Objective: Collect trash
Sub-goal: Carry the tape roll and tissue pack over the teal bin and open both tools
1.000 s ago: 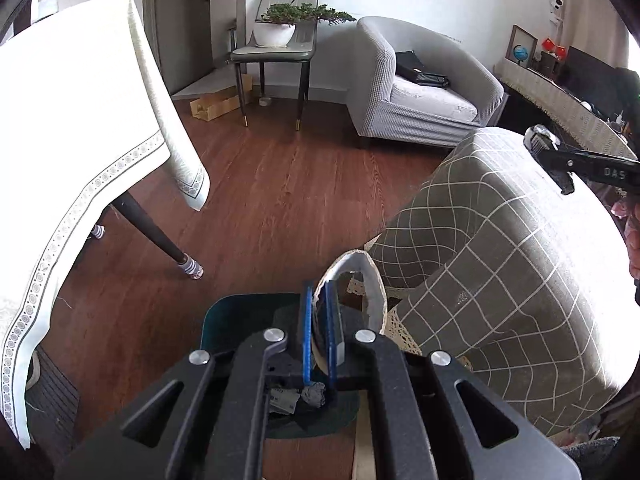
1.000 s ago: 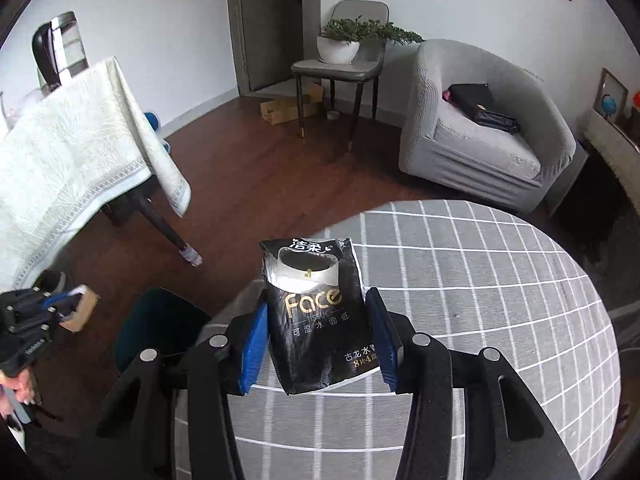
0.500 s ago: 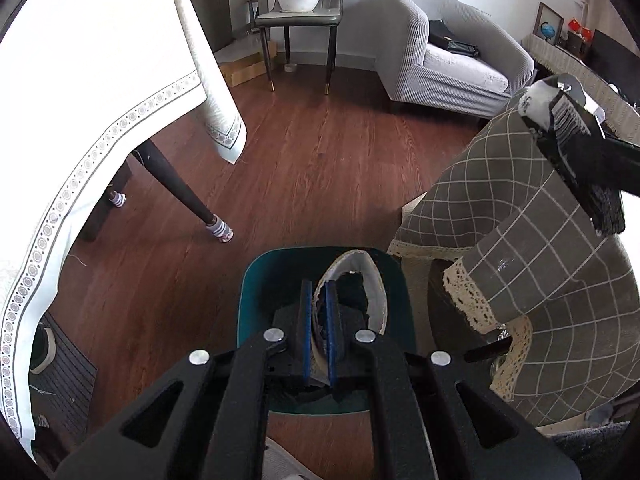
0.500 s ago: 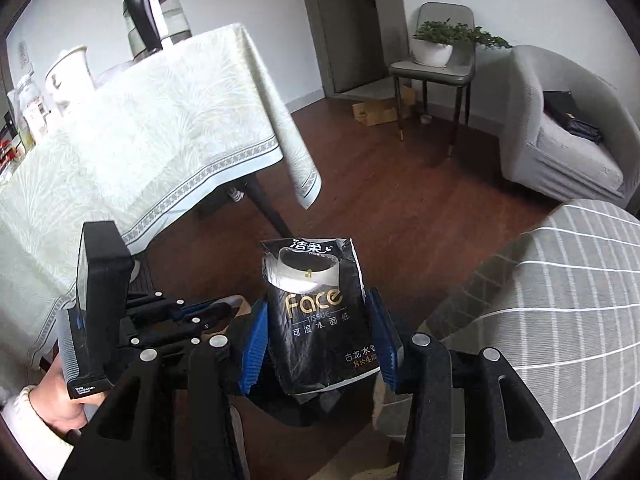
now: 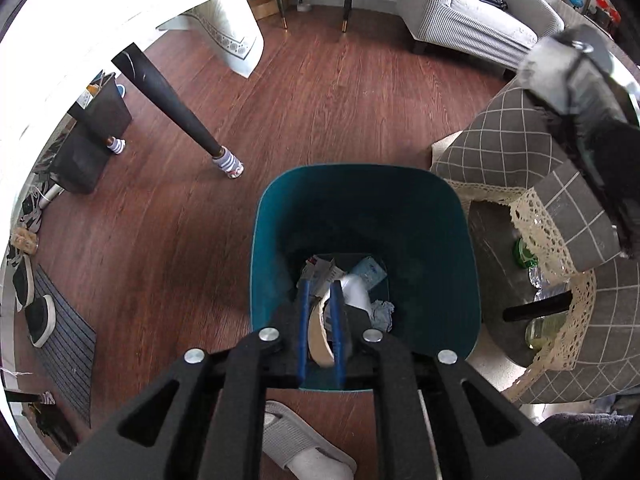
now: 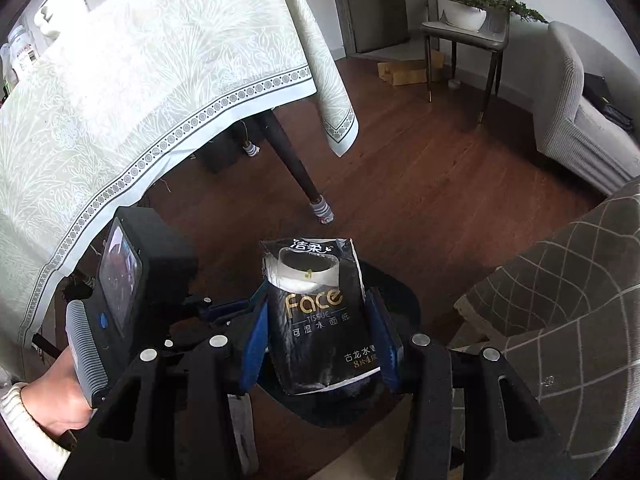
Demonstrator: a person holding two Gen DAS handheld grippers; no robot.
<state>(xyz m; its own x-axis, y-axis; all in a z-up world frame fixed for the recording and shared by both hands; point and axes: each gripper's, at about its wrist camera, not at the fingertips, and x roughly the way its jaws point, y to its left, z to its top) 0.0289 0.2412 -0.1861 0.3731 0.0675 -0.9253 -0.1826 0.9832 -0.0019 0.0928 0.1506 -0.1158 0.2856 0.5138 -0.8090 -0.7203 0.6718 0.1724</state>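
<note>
Left wrist view: left claw (image 5: 320, 312) pointing down into teal plastic bin (image 5: 460, 216), jaws opening, beige curved paper scrap (image 5: 318, 336) between blue pads, contact unclear. Crumpled wrappers directly beyond fingertips on bin floor. Step, as judged: dropping scrap. Next: widen jaws, let it fall, withdraw.

Right wrist view: right claw (image 6: 320, 332) clenched on black tissue pack (image 6: 318, 320), bin rim just beneath. Pack reads "Face TISSUE", Chinese characters above and below. Next: move over bin mouth, release.
</note>
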